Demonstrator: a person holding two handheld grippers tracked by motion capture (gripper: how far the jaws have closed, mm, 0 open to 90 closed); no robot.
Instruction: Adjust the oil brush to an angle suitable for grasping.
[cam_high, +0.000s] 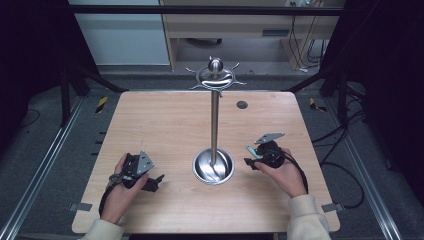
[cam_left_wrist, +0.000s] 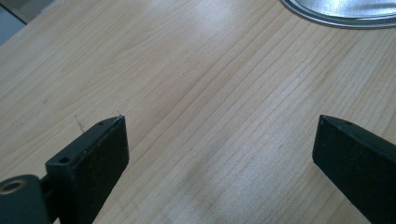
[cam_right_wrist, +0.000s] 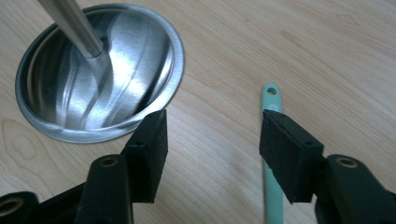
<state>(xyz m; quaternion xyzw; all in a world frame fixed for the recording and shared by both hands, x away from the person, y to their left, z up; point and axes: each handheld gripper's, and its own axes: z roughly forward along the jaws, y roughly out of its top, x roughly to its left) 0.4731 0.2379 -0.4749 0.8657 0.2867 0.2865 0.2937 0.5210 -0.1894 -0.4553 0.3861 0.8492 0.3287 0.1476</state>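
A steel stand rises from the middle of the table, with a round dish base (cam_high: 213, 167), a thin pole (cam_high: 214, 120) and a ring of hooks (cam_high: 216, 75) on top. My right gripper (cam_high: 249, 156) sits just right of the base, held low in the person's right hand. In the right gripper view its jaws (cam_right_wrist: 213, 122) stand open over bare wood. A mint-green handle (cam_right_wrist: 271, 95) with a hole at its end lies on the table and runs under the right-hand jaw. The dish base (cam_right_wrist: 100, 74) lies to the left. My left gripper (cam_high: 155, 181) rests left of the base, its jaws (cam_left_wrist: 220, 122) wide open with nothing between them.
The wooden table (cam_high: 165, 125) has a small dark round hole (cam_high: 242, 104) near its far edge. The rim of the steel base (cam_left_wrist: 345, 16) is at the top right of the left gripper view. Black frame rails flank the table on both sides.
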